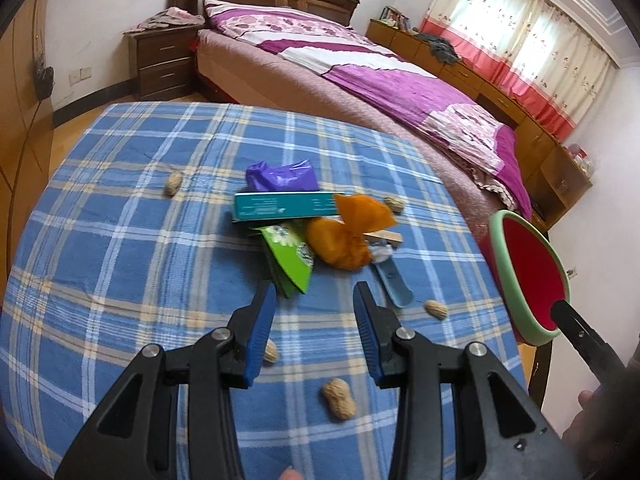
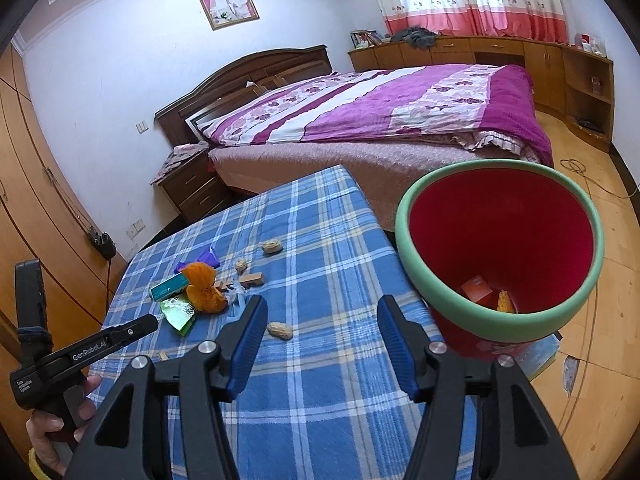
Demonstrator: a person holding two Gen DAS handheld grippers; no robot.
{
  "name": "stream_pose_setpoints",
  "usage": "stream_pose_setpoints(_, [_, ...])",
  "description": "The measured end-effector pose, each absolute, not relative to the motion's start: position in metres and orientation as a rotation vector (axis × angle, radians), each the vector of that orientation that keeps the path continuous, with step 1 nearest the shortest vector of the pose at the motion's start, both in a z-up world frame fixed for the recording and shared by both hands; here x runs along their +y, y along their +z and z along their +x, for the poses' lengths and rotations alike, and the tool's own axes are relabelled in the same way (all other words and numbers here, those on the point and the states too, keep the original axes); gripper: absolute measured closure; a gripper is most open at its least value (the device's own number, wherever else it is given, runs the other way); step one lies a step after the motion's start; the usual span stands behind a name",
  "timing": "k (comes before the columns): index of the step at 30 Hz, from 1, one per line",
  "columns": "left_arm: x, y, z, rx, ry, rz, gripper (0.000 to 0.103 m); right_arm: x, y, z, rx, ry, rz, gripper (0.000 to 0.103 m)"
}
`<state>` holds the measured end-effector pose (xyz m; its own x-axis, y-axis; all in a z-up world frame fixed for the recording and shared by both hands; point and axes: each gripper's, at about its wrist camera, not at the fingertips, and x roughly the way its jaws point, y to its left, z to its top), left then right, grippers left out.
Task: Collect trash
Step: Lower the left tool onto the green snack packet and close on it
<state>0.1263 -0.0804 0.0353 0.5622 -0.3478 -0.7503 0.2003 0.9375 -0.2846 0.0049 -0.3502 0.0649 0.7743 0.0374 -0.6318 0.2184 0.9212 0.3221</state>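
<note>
A pile of trash lies on the blue plaid table [image 1: 120, 240]: a teal box [image 1: 280, 206], a purple wrapper [image 1: 280, 176], a green packet [image 1: 292, 258], an orange bag [image 1: 344, 240], a blue scoop [image 1: 394, 284] and several peanuts [image 1: 339, 398]. My left gripper [image 1: 316, 300] is open and empty, just short of the pile. My right gripper [image 2: 322, 316] is open and empty above the table, left of the red bin with a green rim [image 2: 500, 248]. The bin holds an orange box [image 2: 476, 288] and a yellow scrap. The pile also shows in the right wrist view [image 2: 204, 288].
The bin [image 1: 528, 276] stands off the table's right edge. A bed with a purple quilt [image 1: 380, 76] lies beyond the table. A nightstand [image 1: 164, 60] and low cabinets [image 2: 520, 56] line the walls. Wooden floor [image 2: 600, 280] lies to the right.
</note>
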Motion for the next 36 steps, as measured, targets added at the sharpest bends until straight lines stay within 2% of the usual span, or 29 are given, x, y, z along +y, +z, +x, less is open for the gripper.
stream_pose_setpoints(28, [-0.092,-0.011,0.192,0.978,-0.317,-0.179,0.064,-0.339,0.038,0.034,0.771,-0.081,0.384,0.042])
stream_pose_setpoints(33, [-0.091,-0.012,0.193,0.977,-0.346,-0.204,0.084,-0.336,0.035,0.037,0.778,-0.074,0.380,0.042])
stream_pose_setpoints(35, [-0.090,-0.012,0.191,0.975,-0.369,-0.221,0.099,-0.334,0.034,0.037,0.782,-0.070,0.376,0.042])
stream_pose_setpoints(36, [-0.091,-0.012,0.190,0.969,-0.370,-0.214,0.099,-0.333,0.034,0.038,0.785,-0.068,0.374,0.042])
